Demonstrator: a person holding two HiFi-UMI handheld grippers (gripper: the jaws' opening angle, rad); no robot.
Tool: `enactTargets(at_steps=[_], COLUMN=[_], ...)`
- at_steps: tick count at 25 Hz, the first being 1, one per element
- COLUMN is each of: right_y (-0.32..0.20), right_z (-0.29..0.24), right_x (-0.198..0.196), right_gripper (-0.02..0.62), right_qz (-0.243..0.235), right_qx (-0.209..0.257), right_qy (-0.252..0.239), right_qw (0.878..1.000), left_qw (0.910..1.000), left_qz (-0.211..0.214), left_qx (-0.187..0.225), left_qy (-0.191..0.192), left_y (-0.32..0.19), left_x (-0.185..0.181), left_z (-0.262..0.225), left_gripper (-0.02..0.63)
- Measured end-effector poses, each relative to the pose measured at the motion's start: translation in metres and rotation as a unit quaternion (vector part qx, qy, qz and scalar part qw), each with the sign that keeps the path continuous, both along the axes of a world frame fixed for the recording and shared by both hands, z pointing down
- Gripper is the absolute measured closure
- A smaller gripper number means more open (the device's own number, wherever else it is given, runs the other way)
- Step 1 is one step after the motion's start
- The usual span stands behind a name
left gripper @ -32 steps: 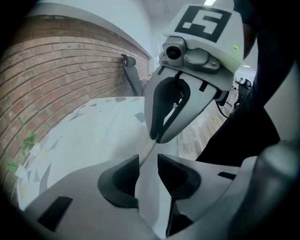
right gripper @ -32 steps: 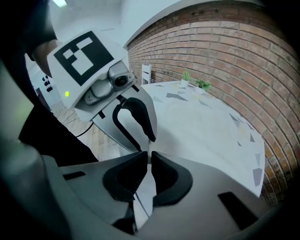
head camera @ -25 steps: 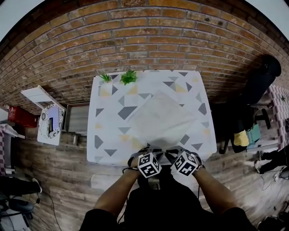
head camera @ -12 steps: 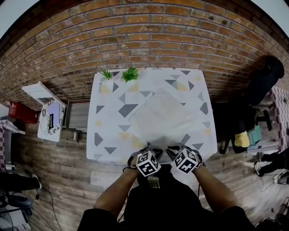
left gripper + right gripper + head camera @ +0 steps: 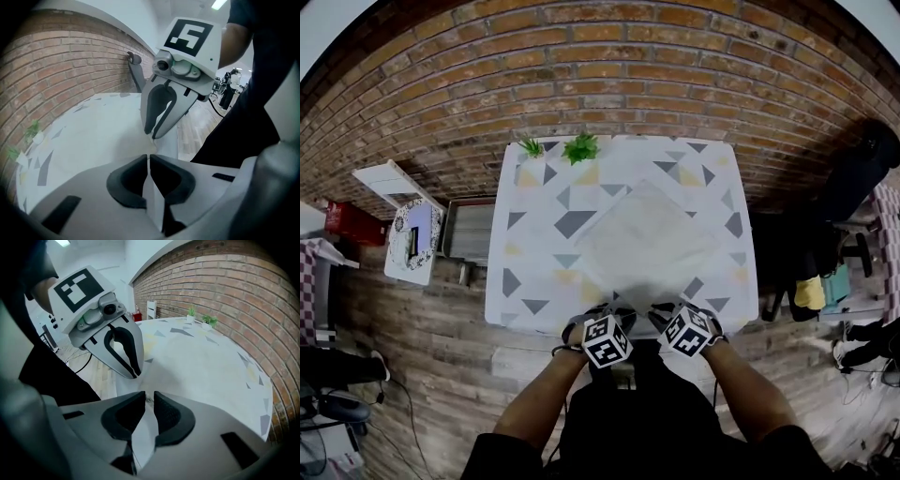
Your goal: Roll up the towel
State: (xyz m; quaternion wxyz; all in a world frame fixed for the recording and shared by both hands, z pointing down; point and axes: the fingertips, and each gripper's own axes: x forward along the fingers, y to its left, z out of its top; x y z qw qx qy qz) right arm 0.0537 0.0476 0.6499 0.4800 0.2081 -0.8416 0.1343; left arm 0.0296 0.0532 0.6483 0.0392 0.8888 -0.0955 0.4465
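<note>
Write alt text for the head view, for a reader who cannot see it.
A person holds the left gripper, shut, and the right gripper, its fingers opening with towel edge between them, at the near corner of a pale towel lying diagonally on a triangle-patterned table. Two small plants stand at its far edge, before a brick wall.

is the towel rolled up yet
No, the towel lies spread flat, cornerwise, on the patterned table, with no rolled part showing in the head view.
</note>
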Motion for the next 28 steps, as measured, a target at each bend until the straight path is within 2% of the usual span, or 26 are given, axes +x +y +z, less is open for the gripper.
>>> enactTargets(at_steps=[6, 15, 19, 23, 25, 28], right_y=[-0.009, -0.015, -0.015, -0.019, -0.015, -0.001], right_z=[0.008, 0.013, 0.003, -0.008, -0.015, -0.013], right_x=[-0.003, 0.007, 0.009, 0.017, 0.017, 0.011], right_gripper=[0.529, 0.528, 0.509, 0.506, 0.508, 0.514], right_qz=[0.012, 0.081, 0.075, 0.068, 0.045, -0.015], right_qx=[-0.005, -0.059, -0.057, -0.020, -0.007, 0.001], right_qy=[0.007, -0.026, -0.035, -0.038, -0.040, -0.030], right_qw=[1.000, 0.995, 0.995, 0.997, 0.998, 0.999], left_qw=[0.9982, 0.9959, 0.9953, 0.9965, 0.9972, 0.9982], left_qz=[0.040, 0.067, 0.071, 0.062, 0.058, 0.049], left_qx=[0.043, 0.055, 0.056, 0.048, 0.041, 0.030], left_qy=[-0.016, -0.025, -0.033, -0.028, -0.024, -0.017], left_y=[0.006, 0.004, 0.002, -0.002, -0.003, -0.003], left_x=[0.013, 0.032, 0.034, 0.037, 0.038, 0.037], left_z=[0.000, 0.011, 0.015, 0.014, 0.014, 0.014], left_gripper=[0.575, 0.575, 0.575, 0.575, 0.575, 0.575])
